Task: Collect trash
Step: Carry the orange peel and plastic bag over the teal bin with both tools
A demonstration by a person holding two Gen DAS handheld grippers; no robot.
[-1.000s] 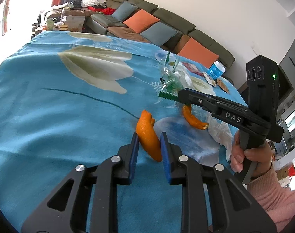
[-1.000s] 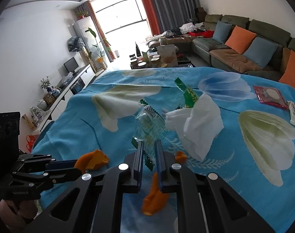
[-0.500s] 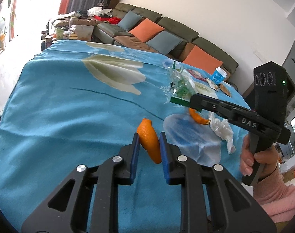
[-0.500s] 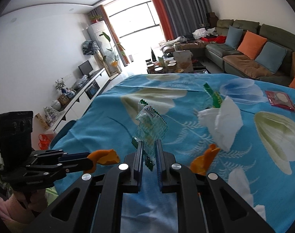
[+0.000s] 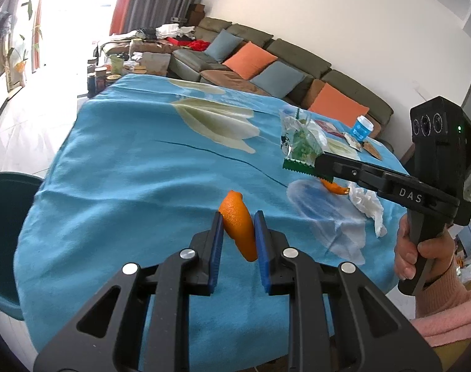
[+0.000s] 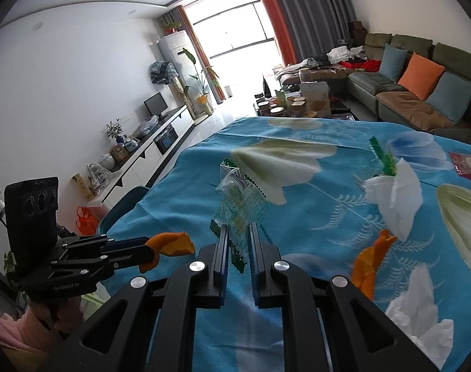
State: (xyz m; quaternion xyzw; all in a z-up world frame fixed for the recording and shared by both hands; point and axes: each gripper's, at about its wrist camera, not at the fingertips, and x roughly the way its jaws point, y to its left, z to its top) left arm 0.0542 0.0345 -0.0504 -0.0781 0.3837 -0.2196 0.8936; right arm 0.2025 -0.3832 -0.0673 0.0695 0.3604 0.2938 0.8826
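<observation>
The left gripper (image 5: 238,232) is clamped on a curved piece of orange peel (image 5: 238,228), which stands upright between the 2 blue pads and sticks out above their tips, lifted clear of the blue flowered cloth (image 5: 127,170) that covers the worktop. In the right wrist view the same peel (image 6: 170,245) shows at the tip of the left gripper (image 6: 150,252), out over the near left edge of the cloth (image 6: 313,192).

The right gripper (image 6: 238,238) is closed on a clear plastic wrapper with green print (image 6: 240,201); the wrapper rises crumpled above the fingertips and a green serrated edge hangs below between the jaws. From the left wrist view the wrapper (image 5: 300,145) juts from the end of the right gripper (image 5: 319,166), held above the worktop, and a hand (image 5: 421,251) in a pink sleeve grips the handle.

On the cloth lie a second orange peel (image 6: 369,260), a crumpled white tissue (image 6: 396,198) with a green-edged wrapper (image 6: 381,155) just behind it, and another white tissue (image 6: 418,319) near the right edge. A red packet (image 6: 466,167) lies farther off on the right. In the left wrist view a blue cup (image 5: 362,127) stands at the far end of the worktop, and a dark teal bin (image 5: 6,232) sits below the worktop's left edge.
</observation>
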